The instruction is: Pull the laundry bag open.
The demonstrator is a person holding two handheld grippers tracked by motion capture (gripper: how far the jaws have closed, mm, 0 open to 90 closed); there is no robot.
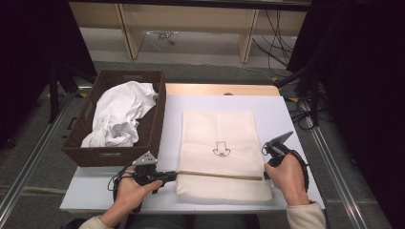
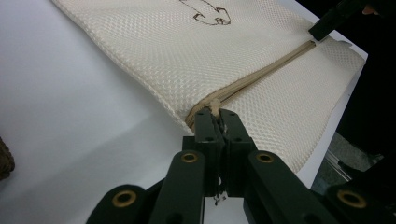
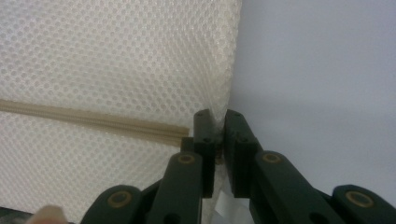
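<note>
**Both grippers pinch the ends of the mesh bag's zipper line**

High view: nearest the camera, the person's hands come in from the bottom edge, sleeves cut off. The left gripper [image 1: 168,175] meets the mesh bag [image 1: 219,138] at its left edge, the right gripper [image 1: 265,168] at its right edge; both jaw tips are too small to read. A basket [image 1: 155,121] holds white cloth [image 1: 119,114], partly hidden by its wall.

Left gripper view: jaws clenched on the zipper [image 2: 261,72] end.

Right gripper view: jaws clamped on the bag's mesh edge, just beside the zipper's end; the pinched part is hidden.
</note>
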